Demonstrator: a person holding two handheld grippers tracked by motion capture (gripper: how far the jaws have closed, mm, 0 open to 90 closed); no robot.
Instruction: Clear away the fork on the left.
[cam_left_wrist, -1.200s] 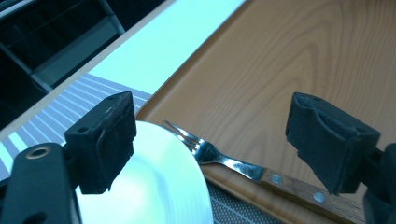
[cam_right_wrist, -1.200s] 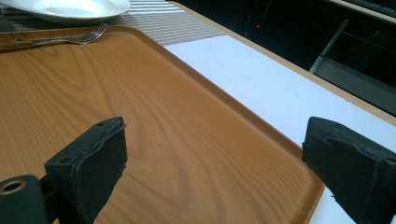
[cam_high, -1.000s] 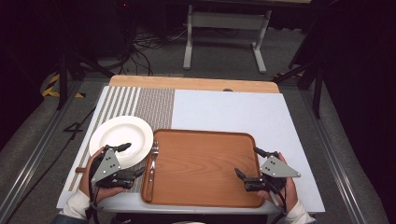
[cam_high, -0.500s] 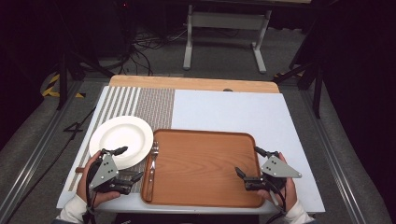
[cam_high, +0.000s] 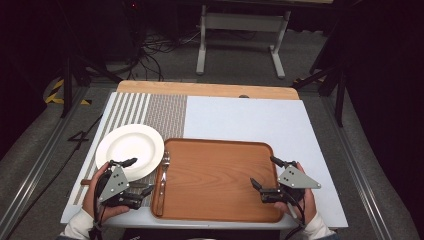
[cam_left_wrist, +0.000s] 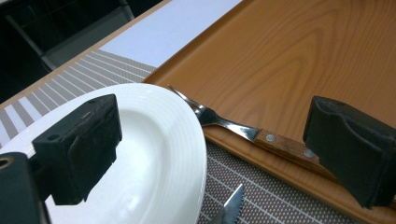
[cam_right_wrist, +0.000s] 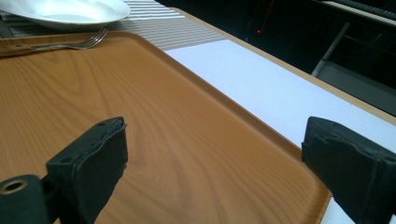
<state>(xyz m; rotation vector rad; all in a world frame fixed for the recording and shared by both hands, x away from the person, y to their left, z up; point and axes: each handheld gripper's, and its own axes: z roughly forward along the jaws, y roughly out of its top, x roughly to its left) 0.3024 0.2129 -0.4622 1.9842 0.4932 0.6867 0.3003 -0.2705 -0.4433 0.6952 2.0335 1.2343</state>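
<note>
Your left gripper (cam_high: 129, 176) has drawn back toward you off the round white plate (cam_high: 129, 150), jaws spread and empty. Your right gripper (cam_high: 266, 176) is holding wide open, straddling the rectangular wooden tray's (cam_high: 216, 175) right rim, suggesting a tray grab is coming.

dark room, grey floor (cam_high: 310, 55), white table legs (cam_high: 240, 35), tangled cables (cam_high: 160, 47)

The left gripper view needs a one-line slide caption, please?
Open left gripper facing a white plate, with a fork on the wooden tray's rim.
</note>
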